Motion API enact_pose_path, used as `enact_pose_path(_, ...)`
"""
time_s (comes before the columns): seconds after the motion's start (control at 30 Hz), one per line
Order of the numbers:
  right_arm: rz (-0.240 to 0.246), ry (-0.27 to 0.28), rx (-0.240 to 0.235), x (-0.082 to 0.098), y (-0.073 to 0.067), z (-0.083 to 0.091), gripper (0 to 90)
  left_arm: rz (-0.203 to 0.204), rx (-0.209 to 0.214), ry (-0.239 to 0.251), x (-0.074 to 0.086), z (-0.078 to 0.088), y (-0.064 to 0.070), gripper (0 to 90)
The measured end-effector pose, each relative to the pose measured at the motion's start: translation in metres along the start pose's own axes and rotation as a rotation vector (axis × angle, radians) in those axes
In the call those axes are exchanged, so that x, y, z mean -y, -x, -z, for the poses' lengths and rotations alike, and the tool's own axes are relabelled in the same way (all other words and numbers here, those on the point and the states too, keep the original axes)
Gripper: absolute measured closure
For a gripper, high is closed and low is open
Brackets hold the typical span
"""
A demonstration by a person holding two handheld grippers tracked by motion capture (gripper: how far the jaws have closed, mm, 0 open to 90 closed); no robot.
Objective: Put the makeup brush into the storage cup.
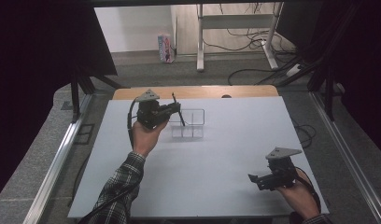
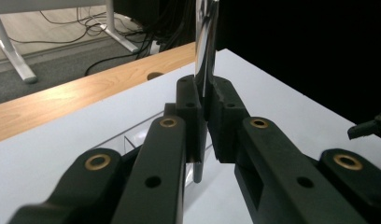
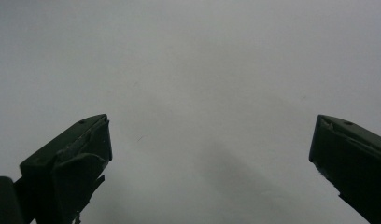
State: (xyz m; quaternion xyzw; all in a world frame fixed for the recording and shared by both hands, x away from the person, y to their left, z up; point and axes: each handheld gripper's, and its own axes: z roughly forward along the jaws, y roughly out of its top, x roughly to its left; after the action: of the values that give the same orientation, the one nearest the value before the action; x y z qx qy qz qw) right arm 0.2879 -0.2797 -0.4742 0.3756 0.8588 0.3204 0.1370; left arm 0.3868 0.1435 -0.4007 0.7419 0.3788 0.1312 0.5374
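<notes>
My left gripper is held up over the far left part of the white table, shut on a thin shiny metal utensil. The utensil stands nearly upright between the pads; its upper part rises out of the top of the left gripper view and its lower end hangs below the jaws. Just under and beyond it sits a clear plastic divided box, also in the left gripper view. My right gripper rests low at the front right, open, with bare tabletop between its jaws.
The white tabletop lies on a wooden desk whose far edge shows behind the box. Beyond are table legs, floor cables and a small carton. Metal rails run along both sides of the table. The right gripper shows far off in the left gripper view.
</notes>
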Motion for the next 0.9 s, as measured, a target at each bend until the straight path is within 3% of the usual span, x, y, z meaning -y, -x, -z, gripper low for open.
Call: enact_pose_path(0.9,0.017,-0.018,-0.012,0.0,-0.003,-0.004,0.0,-0.023,-0.052,0.0,-0.019,-0.025,-0.007,83.7)
